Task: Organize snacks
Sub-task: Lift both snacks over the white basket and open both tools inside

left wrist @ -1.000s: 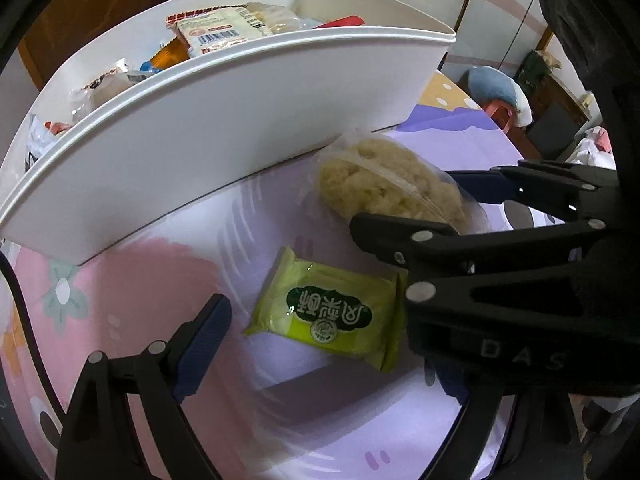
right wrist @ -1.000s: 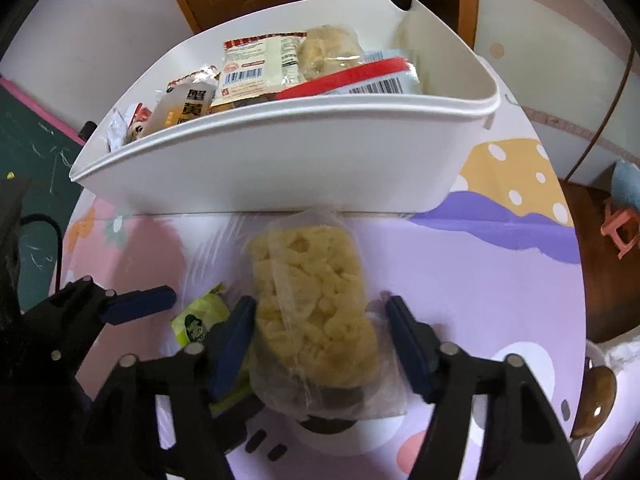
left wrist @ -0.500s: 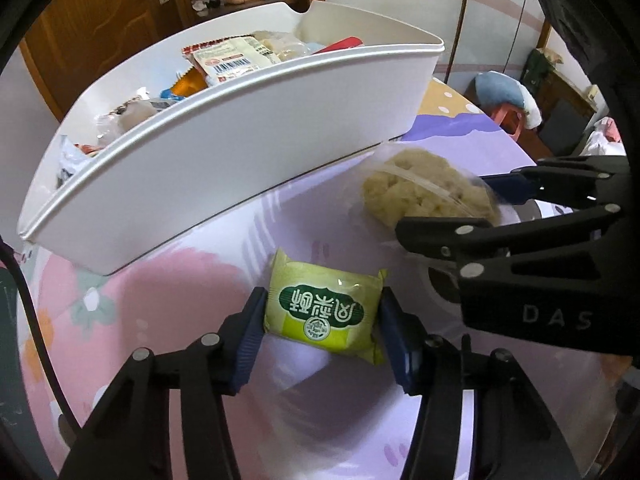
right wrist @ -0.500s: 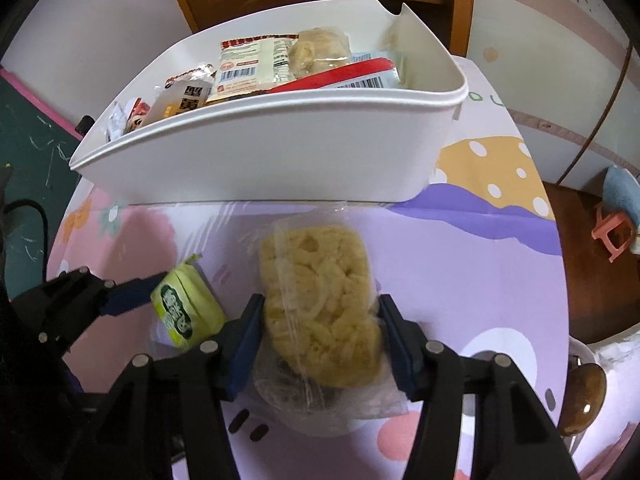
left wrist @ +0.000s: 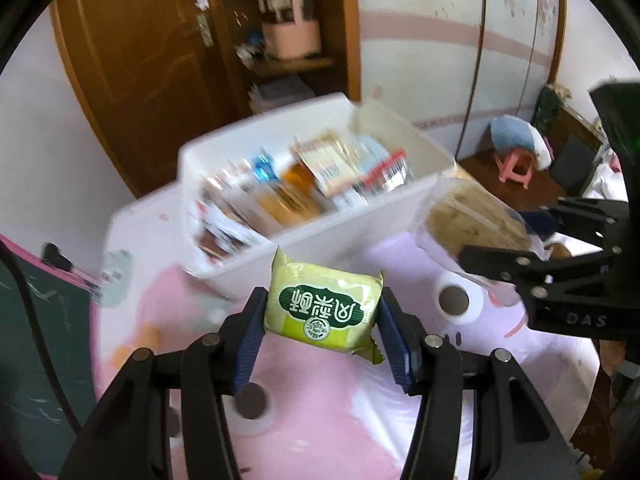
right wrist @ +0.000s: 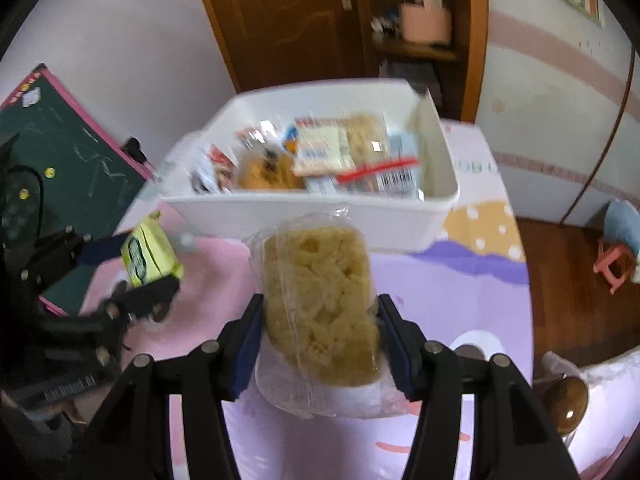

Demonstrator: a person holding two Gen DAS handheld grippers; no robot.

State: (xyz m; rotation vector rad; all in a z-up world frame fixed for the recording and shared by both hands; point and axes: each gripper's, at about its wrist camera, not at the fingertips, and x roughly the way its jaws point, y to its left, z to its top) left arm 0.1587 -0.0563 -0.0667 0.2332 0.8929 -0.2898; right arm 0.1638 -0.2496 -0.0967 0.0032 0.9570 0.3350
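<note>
Blur: the white bin point(left wrist: 400, 204) and the snack packets point(left wrist: 320, 176) inside it are smeared by motion; their print cannot be read, only red, orange and blue patches and barcodes.
Cut off: the right hand-held gripper point(left wrist: 520, 240) shows in the left wrist view only as black arms and a blue pad at the right edge; the left hand-held gripper point(right wrist: 136, 256) sits small and dark at the left edge of the right wrist view.
Left hand-held gripper: jaws have just been closing and now press both sides of the green packet point(left wrist: 322, 306), which hangs clear above the table point(left wrist: 340, 408), in front of the bin's near wall.
Green packet: glossy yellow-green film, pillow-shaped, crimped ends, dark green label with white characters.
Right hand-held gripper: blue ribbed pads clamp the clear bag point(right wrist: 320, 300) at its lower half, lifted off the table just short of the bin.
Clear bag: thin crinkled plastic around a pale yellow, lumpy, roughly rectangular puffed cake.
Bin: smooth white plastic, rounded corners, deep walls.
Table: pink and lilac cartoon-print cover, glossy.
</note>
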